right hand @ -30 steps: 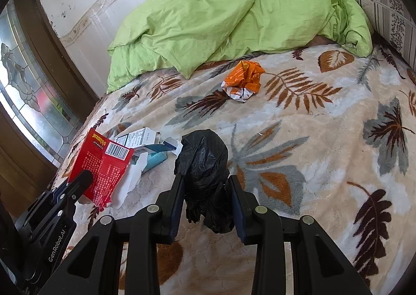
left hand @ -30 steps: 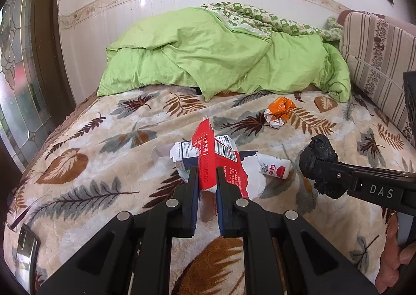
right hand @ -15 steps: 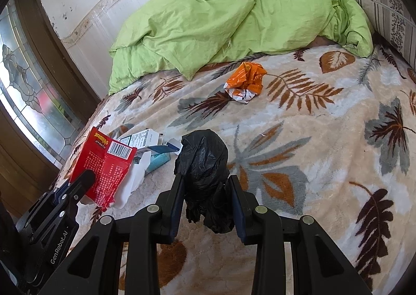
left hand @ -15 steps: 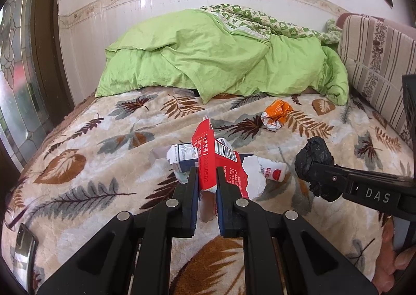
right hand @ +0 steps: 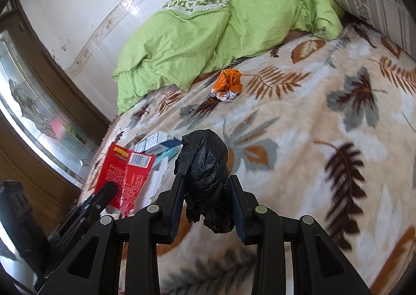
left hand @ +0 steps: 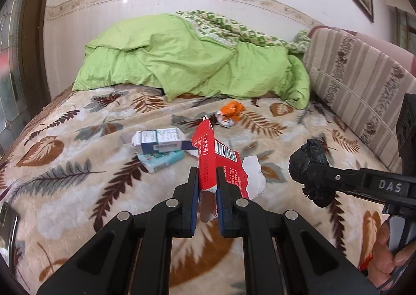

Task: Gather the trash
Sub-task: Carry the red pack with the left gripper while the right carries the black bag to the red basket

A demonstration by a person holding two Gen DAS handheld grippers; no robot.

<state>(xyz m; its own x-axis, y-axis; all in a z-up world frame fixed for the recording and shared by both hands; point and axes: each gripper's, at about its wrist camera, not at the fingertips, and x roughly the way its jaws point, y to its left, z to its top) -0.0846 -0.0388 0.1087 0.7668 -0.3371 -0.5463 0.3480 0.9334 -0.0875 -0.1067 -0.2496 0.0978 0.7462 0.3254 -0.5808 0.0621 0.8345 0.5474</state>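
Observation:
My left gripper is shut on a torn red carton and holds it above the bed; the carton also shows in the right wrist view. My right gripper is shut on a crumpled black plastic bag, which also shows at the right of the left wrist view. On the leaf-patterned blanket lie blue-and-white small boxes and a crumpled orange wrapper, also in the right wrist view.
A green duvet is piled at the head of the bed. A striped cushion lines the right side. A wood-framed glass door stands at the left. A phone lies at the bed's near left edge.
Both grippers have lifted and drawn back from the bed, each keeping its hold. The white bottle-like item beside the red carton is no longer visible in the left wrist view.

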